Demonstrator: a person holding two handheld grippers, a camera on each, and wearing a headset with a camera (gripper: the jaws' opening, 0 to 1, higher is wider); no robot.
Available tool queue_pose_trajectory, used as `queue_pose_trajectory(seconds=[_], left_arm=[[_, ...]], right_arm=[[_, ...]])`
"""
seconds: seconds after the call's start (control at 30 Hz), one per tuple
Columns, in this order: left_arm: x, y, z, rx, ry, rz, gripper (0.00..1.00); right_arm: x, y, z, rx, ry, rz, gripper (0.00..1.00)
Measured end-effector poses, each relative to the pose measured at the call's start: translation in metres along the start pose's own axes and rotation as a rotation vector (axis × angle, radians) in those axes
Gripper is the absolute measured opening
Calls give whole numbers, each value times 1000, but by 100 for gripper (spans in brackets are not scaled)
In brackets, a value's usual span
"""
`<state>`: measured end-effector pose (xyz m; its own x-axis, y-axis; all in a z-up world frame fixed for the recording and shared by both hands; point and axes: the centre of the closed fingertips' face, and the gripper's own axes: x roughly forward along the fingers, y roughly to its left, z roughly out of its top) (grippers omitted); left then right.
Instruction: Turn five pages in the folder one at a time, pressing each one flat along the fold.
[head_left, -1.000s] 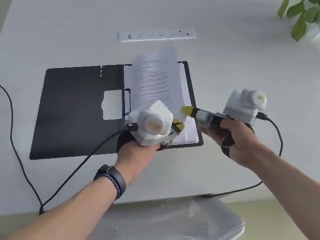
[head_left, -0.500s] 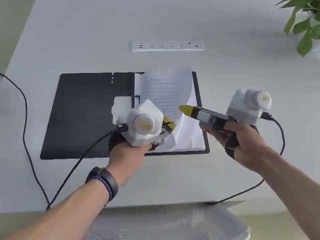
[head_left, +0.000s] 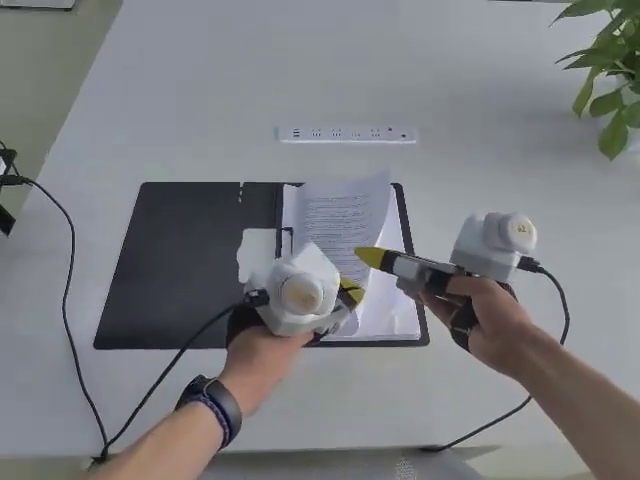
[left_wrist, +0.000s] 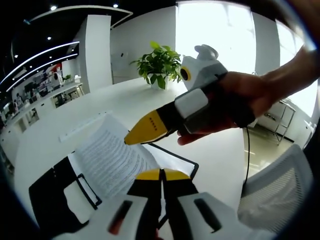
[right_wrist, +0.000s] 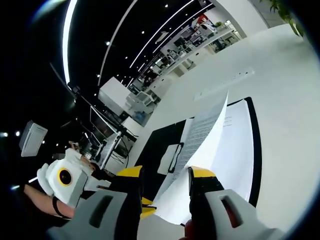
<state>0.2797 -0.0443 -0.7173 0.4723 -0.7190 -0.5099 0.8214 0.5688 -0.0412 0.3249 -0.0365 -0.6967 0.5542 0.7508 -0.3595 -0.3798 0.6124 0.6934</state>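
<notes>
Page (head_left: 340, 215) is standing curled in the clamped left gripper (left_wrist: 161, 174), right gripper (right_wrist: 165, 176) gaping beside it, risking a crease if tugged.

My left gripper (head_left: 348, 294) sits low in front of me, its fingers (left_wrist: 150, 176) pressed together and aimed to the right. My left hand (head_left: 262, 340) cups it from behind, with the forearm running back toward the lower left. My right gripper (head_left: 372, 259) points left, its tip just above the left one and its fingers spread apart. My right hand (head_left: 482, 312) holds it level, with the forearm coming in from the lower right.
</notes>
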Motion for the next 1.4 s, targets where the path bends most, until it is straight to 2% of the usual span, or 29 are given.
queue_pose_trajectory(seconds=[0.07,0.13,0.23,0.3,0.4,0.57,0.7,0.8,0.9,1.03,1.17,1.4], left_arm=[[1,-1,-1,9,5,0,0],[2,-4,0,9,1,-3,0],[4,-8,-1,10,-2,-6,0],[6,-12,-3,18,4,-11,0],[9,-17,-5,33,13,-20,0],[12,-21,-8,38,22,-23,0],[15,-26,-10,50,31,-33,0],[15,-28,-11,49,35,-39,0],[15,-29,-11,45,33,-41,0],[13,-29,-9,38,30,-48,0],[3,-27,-10,31,30,-51,10],[-23,-9,-7,-6,-2,-14,20]], right_arm=[[1,0,0,-3,8,-5,34],[0,-4,-1,-41,33,-41,32],[0,-6,0,-24,33,-50,30],[-1,-10,-1,-29,36,-73,27],[-2,-21,-8,-31,64,-125,24],[-8,-32,-19,-16,84,-162,26],[-11,-41,-24,-3,93,-190,18],[-12,-45,-26,-5,99,-207,5],[-12,-44,-25,13,90,-197,0],[-10,-41,-25,42,77,-185,0],[-9,-35,-16,75,37,-157,0],[-3,-13,-1,89,-6,-98,0]])
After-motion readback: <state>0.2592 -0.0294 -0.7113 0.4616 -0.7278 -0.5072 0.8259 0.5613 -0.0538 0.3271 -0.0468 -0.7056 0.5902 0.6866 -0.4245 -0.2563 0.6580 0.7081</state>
